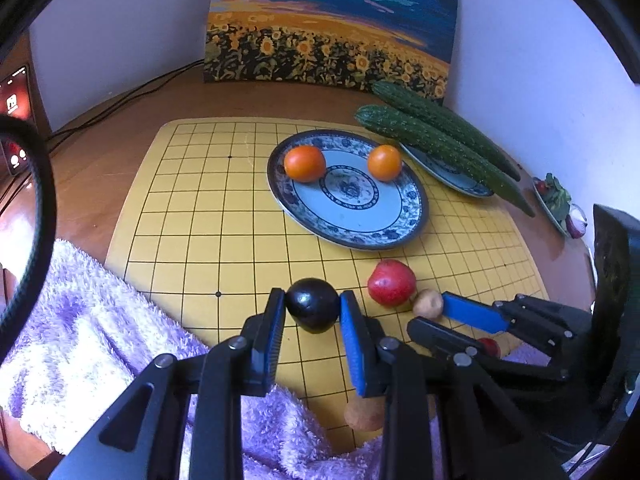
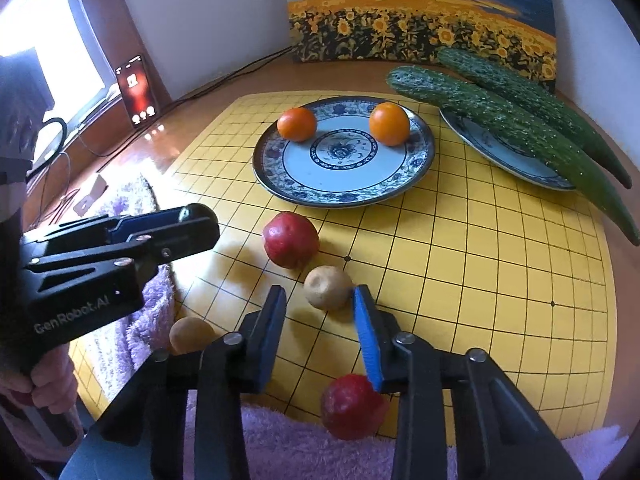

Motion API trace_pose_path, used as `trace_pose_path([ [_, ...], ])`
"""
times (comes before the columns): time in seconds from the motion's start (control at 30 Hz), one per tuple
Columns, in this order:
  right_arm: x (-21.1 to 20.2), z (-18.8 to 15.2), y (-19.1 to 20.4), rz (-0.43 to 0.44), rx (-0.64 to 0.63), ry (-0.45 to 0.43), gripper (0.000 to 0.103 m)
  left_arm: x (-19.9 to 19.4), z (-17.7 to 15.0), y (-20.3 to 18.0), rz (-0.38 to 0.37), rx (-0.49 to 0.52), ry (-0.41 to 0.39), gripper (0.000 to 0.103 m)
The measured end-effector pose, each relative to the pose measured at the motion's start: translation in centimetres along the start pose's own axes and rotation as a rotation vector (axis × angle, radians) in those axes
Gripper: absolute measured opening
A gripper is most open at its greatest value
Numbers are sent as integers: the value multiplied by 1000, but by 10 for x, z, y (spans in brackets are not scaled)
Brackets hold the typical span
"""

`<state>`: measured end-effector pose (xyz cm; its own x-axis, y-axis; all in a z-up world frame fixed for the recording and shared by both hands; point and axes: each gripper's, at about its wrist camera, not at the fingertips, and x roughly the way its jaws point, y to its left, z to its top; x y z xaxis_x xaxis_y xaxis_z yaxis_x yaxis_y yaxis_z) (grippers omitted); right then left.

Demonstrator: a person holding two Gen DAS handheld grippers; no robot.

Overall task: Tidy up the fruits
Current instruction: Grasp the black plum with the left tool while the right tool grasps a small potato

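While two oranges (image 1: pixel 305 163) (image 1: pixel 384 162) share plate (image 1: pixel 360 216), two cucumbers (image 1: pixel 432 140) (image 1: pixel 448 120)

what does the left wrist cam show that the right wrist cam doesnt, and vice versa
Only the left wrist view shows the dark plum pinched between the left gripper's pads, and a small plate of vegetables at the far right edge.

Only the right wrist view shows the second red fruit in full near the towel, and the bright window.

Both show the two oranges on the blue-patterned plate, the cucumbers, the red apple, and the small tan fruit at the open right gripper.
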<state>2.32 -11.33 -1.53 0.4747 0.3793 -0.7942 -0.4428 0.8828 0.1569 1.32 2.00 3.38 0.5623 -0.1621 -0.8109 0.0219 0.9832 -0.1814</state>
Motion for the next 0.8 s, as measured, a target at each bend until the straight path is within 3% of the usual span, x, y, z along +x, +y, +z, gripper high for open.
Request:
trace_pose_path([
  [0.13,1,0,-2,-5,-3,-11,27,1,1,-2,-3,1,-1,29],
  [0.8,-23,22,-18,26,-7,-63,27,9,44,-18,-5,32,-38,29],
])
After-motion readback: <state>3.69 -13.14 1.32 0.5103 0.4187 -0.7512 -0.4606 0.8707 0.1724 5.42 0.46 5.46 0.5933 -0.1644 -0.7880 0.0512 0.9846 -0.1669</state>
